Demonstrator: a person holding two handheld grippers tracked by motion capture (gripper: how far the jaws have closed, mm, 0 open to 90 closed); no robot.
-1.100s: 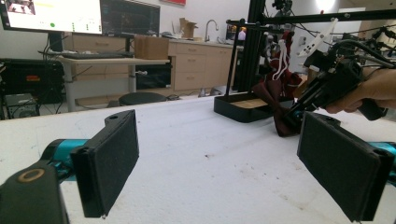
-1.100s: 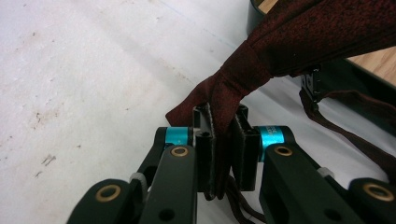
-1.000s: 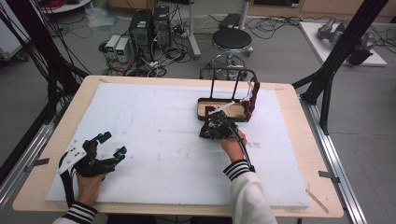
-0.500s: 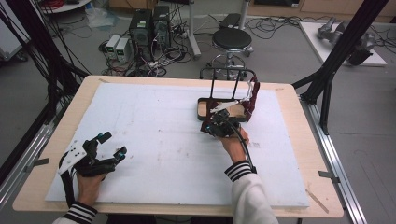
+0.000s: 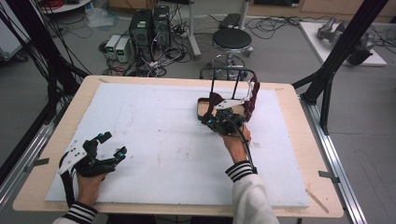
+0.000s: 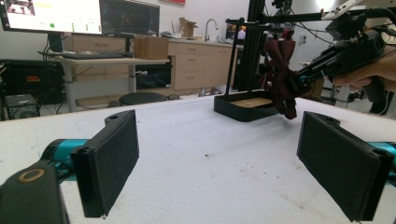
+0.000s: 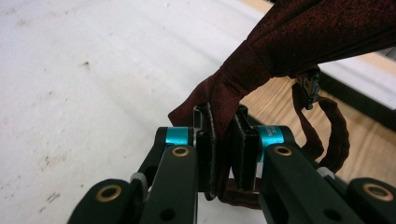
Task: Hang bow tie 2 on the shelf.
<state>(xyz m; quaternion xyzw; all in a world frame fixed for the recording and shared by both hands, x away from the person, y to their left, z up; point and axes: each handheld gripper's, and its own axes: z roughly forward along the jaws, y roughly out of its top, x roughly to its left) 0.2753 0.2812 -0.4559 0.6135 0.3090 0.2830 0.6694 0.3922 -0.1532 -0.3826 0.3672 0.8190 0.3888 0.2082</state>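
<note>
A dark red cloth garment [image 5: 252, 95] with straps hangs from a black frame stand [image 5: 228, 71] on the far right part of the table. My right gripper [image 5: 212, 120] is shut on a fold of this cloth [image 7: 303, 32], beside the stand's black tray [image 5: 202, 107]. The pads [image 7: 204, 140] pinch the fabric, and a small metal clip [image 7: 308, 87] dangles from a strap. My left gripper [image 5: 113, 144] rests open near the front left, with nothing between its pads [image 6: 109, 158]. From there the stand [image 6: 247, 46] and the cloth [image 6: 280, 79] show ahead.
A white foam board [image 5: 154, 140] covers the wooden table [image 5: 299, 140]. The tray has a wooden floor [image 7: 280, 107]. Black frame posts [image 5: 336, 60] stand at the table's sides. A stool [image 5: 232, 39] and computers [image 5: 149, 28] sit on the floor beyond.
My right gripper has moved a little farther toward the stand with the red cloth in it. The left gripper has stayed where it was.
</note>
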